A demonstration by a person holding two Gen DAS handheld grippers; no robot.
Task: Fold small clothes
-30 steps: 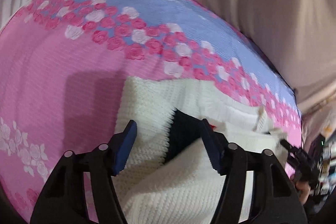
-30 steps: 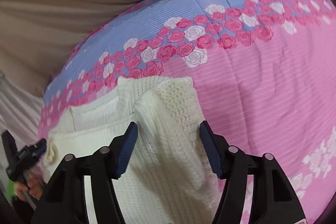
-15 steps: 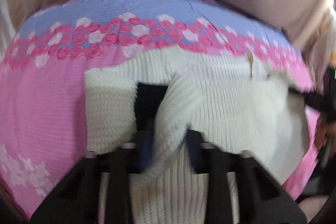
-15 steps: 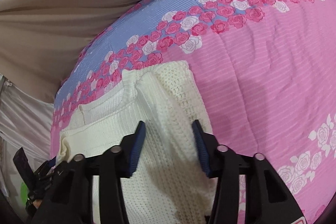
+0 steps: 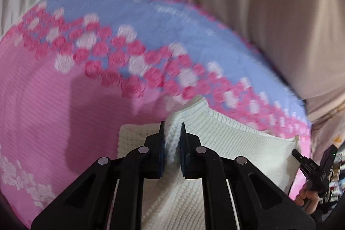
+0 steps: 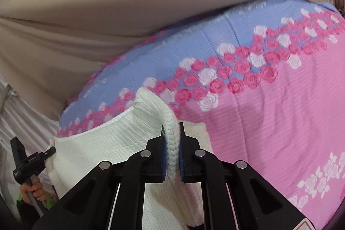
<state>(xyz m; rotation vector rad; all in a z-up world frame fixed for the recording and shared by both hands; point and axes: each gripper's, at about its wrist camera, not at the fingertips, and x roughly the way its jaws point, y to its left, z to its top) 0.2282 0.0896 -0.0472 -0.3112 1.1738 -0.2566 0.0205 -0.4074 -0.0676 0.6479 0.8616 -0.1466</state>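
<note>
White knit sweater [image 5: 226, 139] [image 6: 120, 139] lies spread on pink-and-blue rose-print bedspread [image 5: 43, 100] [image 6: 280, 111], chunky ribbed texture, ribbed hem or collar band along far edge; one fold of its knit pinched up into a raised ridge at each side, rest flat, a coarser-knit panel under each lifted fold

We hold our left gripper [image 5: 171, 133] and our right gripper [image 6: 171, 137] each pinched tight on a raised ridge of the white knit sweater [image 6: 120, 143], one at either side of it.
</note>
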